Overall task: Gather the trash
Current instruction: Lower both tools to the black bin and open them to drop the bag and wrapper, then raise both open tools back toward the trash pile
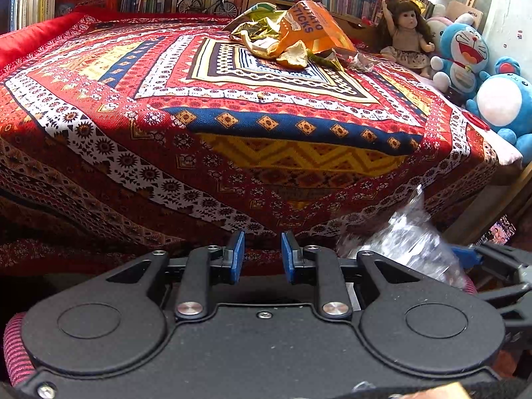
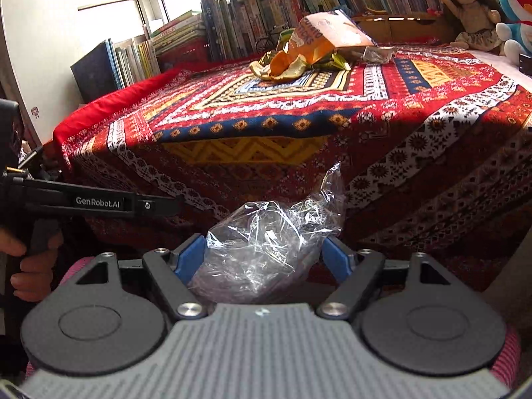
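The right gripper (image 2: 264,259) held a crumpled clear plastic bag (image 2: 266,249) between its blue fingers, near the cloth-covered table's front edge (image 2: 299,153). The left gripper (image 1: 262,256) stood empty, jaws parted. The orange snack bag (image 1: 309,30) and foil wrappers (image 1: 266,38) on the far side remained to collect.

A crumpled clear plastic bag (image 2: 266,249) hides the inner faces of the right gripper (image 2: 264,256); its contents stay indistinct. Motion blurs that bag in the left wrist view, where the plush toy (image 1: 505,106) is cropped.
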Demonstrator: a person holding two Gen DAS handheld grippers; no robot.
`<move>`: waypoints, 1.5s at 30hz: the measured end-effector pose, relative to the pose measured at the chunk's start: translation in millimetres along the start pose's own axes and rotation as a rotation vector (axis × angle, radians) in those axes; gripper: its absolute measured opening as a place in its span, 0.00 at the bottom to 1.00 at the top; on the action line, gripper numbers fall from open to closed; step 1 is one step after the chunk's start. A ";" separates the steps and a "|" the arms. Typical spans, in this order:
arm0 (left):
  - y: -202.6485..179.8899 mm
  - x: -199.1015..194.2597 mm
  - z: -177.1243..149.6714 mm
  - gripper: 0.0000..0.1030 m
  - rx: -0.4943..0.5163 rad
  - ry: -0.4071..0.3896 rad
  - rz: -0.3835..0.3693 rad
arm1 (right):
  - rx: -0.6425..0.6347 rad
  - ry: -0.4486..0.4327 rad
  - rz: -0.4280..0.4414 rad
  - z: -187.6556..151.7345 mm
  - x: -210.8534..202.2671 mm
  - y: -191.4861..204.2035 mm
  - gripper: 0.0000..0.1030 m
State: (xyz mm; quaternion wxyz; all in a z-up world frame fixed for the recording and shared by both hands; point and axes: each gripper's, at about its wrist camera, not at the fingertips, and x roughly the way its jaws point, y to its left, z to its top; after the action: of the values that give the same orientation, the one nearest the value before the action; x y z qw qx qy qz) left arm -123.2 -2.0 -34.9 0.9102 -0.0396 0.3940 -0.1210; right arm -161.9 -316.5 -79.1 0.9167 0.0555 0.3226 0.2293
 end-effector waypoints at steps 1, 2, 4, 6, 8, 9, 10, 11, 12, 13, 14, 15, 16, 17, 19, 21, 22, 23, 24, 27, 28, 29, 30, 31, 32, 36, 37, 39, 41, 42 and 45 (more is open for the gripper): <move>0.0 0.8 -0.4 0.22 0.000 0.004 0.000 | -0.002 0.020 -0.002 -3.1 4.3 -0.3 0.76; 0.3 1.6 -0.7 0.22 0.000 0.008 0.000 | -0.003 0.037 -0.003 -5.3 7.9 -0.5 0.76; 0.8 2.9 -0.4 0.22 -0.003 0.016 0.003 | -0.005 0.081 0.002 -11.4 17.3 -0.7 0.77; 1.6 4.6 0.2 0.22 -0.007 0.024 0.005 | 0.003 0.115 0.010 -17.0 27.4 -1.4 0.78; 2.4 5.4 0.9 0.22 -0.014 0.027 0.004 | 0.016 0.166 0.028 -23.3 41.8 -2.9 0.81; 2.9 5.6 0.6 0.23 -0.016 0.025 0.003 | 0.027 0.192 0.033 -27.1 49.8 -4.2 0.82; 3.0 5.5 0.8 0.25 -0.016 0.024 0.003 | 0.035 0.220 0.039 -31.1 57.8 -5.2 0.82; 2.9 5.3 1.0 0.28 -0.015 0.022 0.003 | 0.042 0.241 0.041 -34.7 64.4 -6.2 0.86; 2.9 5.3 0.7 0.33 -0.014 0.021 0.004 | 0.050 0.266 0.032 -39.0 72.1 -6.9 0.88; 2.7 5.1 0.8 0.35 -0.013 0.020 0.008 | 0.055 0.290 0.029 -43.4 79.3 -7.3 0.89; 2.6 4.8 0.7 0.36 -0.013 0.018 0.011 | 0.059 0.303 0.027 -47.2 84.6 -7.5 0.90; 2.5 4.7 0.9 0.38 -0.012 0.018 0.013 | 0.064 0.312 0.023 -50.2 88.6 -7.7 0.93; 2.5 4.7 1.2 0.39 -0.012 0.018 0.015 | 0.070 0.323 0.024 -50.9 92.9 -8.9 0.94; 2.6 4.6 1.5 0.42 -0.013 0.018 0.016 | 0.075 0.330 0.027 -52.7 95.6 -9.1 0.97; 2.9 4.4 2.2 0.44 -0.014 0.016 0.019 | 0.078 0.331 0.029 -55.4 97.6 -10.2 0.99; 2.9 3.8 2.6 0.46 -0.012 0.013 0.022 | 0.081 0.325 0.022 -56.3 96.7 -11.2 1.00; 2.7 3.5 2.9 0.47 -0.010 0.011 0.023 | 0.081 0.323 0.021 -56.2 95.6 -11.4 1.00; 2.3 3.1 3.4 0.48 -0.008 0.008 0.023 | 0.082 0.319 0.021 -55.8 94.2 -11.3 1.00; 2.3 2.6 3.6 0.49 -0.005 0.004 0.024 | 0.083 0.312 0.019 -54.8 92.2 -11.8 1.00; 1.0 -0.5 5.4 0.51 0.002 -0.012 0.024 | 0.083 0.287 0.021 -46.8 89.0 -15.2 1.00; 0.3 -1.9 6.3 0.52 0.005 -0.018 0.024 | 0.081 0.275 0.021 -41.2 85.6 -15.3 1.00; -0.5 -3.5 7.5 0.53 0.008 -0.024 0.023 | 0.078 0.263 0.022 -38.1 82.7 -16.0 1.00; -1.6 -5.3 8.8 0.54 0.013 -0.032 0.021 | 0.075 0.248 0.025 -32.2 79.5 -15.8 1.00; -2.8 -7.3 10.6 0.54 0.017 -0.038 0.019 | 0.072 0.232 0.029 -27.4 76.0 -16.4 1.00; -3.9 -9.7 12.5 0.55 0.021 -0.046 0.017 | 0.069 0.213 0.034 -20.6 71.7 -17.0 1.00; -9.5 -23.4 25.1 0.59 0.040 -0.094 -0.008 | 0.046 0.128 0.053 5.6 55.5 -16.5 1.00; -11.0 -27.3 29.3 0.61 0.046 -0.110 -0.017 | 0.036 0.097 0.060 14.8 50.4 -16.3 1.00; -13.9 -35.2 39.9 0.68 0.058 -0.148 -0.032 | 0.017 0.042 0.067 32.1 37.9 -16.3 1.00; -16.6 -41.4 51.7 0.75 0.067 -0.195 -0.034 | -0.011 -0.019 0.070 51.5 24.8 -15.7 1.00; -17.5 -43.3 58.7 0.77 0.069 -0.217 -0.028 | -0.024 -0.044 0.068 58.9 20.9 -15.6 1.00; -18.6 -45.1 80.2 0.79 0.073 -0.272 -0.005 | -0.069 -0.116 0.053 83.5 11.1 -16.3 1.00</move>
State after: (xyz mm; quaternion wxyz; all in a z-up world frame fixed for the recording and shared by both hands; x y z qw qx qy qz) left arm -98.1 -10.6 55.2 0.9558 -0.0235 0.2620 -0.1312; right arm -96.5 -322.1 -23.8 0.9288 0.0456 0.2591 0.2610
